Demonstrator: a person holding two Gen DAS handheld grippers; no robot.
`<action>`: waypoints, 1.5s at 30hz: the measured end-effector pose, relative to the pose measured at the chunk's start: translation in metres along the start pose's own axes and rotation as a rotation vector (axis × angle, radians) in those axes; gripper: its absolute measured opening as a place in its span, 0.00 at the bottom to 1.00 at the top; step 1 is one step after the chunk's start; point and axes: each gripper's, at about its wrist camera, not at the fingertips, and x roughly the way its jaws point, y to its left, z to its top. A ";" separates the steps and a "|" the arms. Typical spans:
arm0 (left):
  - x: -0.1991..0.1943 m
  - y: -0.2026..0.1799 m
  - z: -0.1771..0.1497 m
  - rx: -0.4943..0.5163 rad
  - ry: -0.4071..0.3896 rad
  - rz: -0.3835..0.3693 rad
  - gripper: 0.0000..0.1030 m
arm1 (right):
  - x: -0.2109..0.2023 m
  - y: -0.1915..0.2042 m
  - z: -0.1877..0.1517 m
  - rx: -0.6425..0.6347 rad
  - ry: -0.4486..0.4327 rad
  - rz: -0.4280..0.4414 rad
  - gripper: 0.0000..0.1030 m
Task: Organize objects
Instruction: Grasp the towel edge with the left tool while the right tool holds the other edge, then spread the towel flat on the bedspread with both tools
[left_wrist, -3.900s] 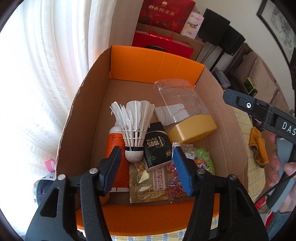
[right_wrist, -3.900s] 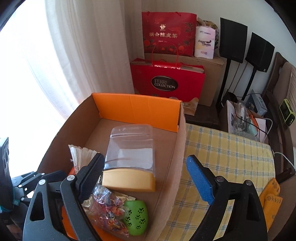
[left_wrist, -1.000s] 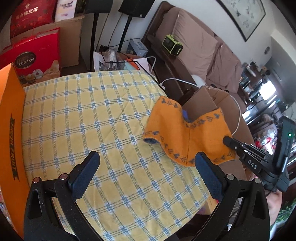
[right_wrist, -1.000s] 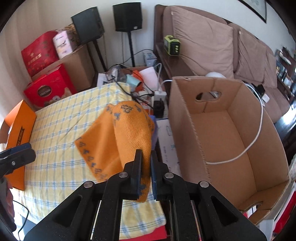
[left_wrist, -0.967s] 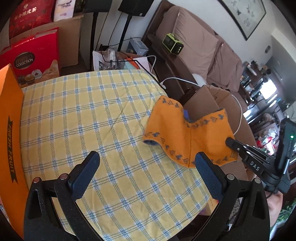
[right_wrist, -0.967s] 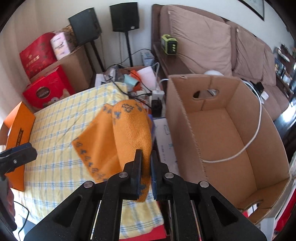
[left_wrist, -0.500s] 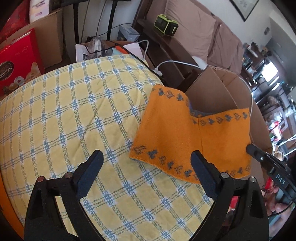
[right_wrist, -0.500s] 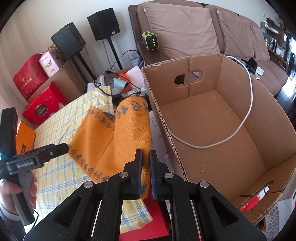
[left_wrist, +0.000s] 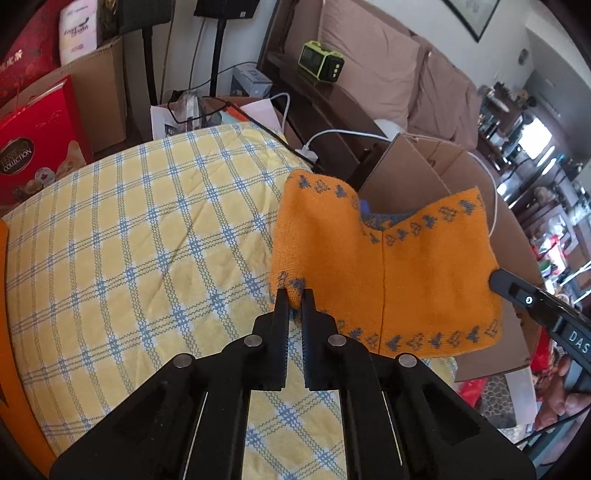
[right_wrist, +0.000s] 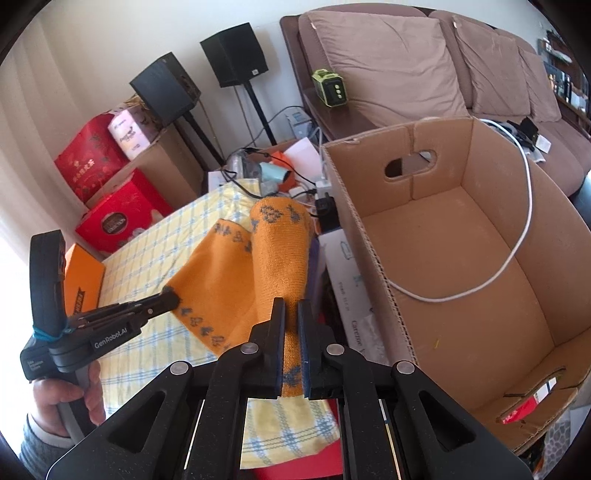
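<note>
An orange knitted cloth (left_wrist: 388, 266) with a grey-blue pattern along its edge hangs stretched over the right end of the yellow checked tablecloth (left_wrist: 147, 240). My left gripper (left_wrist: 294, 295) is shut on the cloth's near-left corner. In the right wrist view my right gripper (right_wrist: 291, 306) is shut on another edge of the cloth (right_wrist: 221, 273), which rises in a fold ahead of the fingers. The left gripper (right_wrist: 171, 295) shows there too, pinching the cloth's corner, held by a hand. An empty cardboard box (right_wrist: 461, 236) stands open just right of the cloth.
A white cable (right_wrist: 509, 251) drapes into the cardboard box. An orange fruit box (right_wrist: 83, 273) sits at the table's far end. Red gift boxes (right_wrist: 118, 221), speakers on stands (right_wrist: 232, 59), tangled cables and a brown sofa (right_wrist: 388, 66) lie beyond.
My left gripper moved in and down to the cloth's corner and its jaws went from wide open to shut on it. My right gripper kept its grip and swung toward the cardboard box.
</note>
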 end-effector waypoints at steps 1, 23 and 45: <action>-0.009 0.002 -0.002 -0.006 -0.015 0.000 0.05 | -0.002 0.004 0.001 -0.007 -0.005 0.008 0.05; -0.076 0.075 -0.081 -0.087 -0.029 0.191 0.16 | 0.029 0.077 -0.023 -0.131 0.058 0.005 0.05; -0.047 0.056 -0.030 -0.072 -0.009 0.100 0.50 | 0.045 0.066 -0.009 -0.136 0.087 0.006 0.36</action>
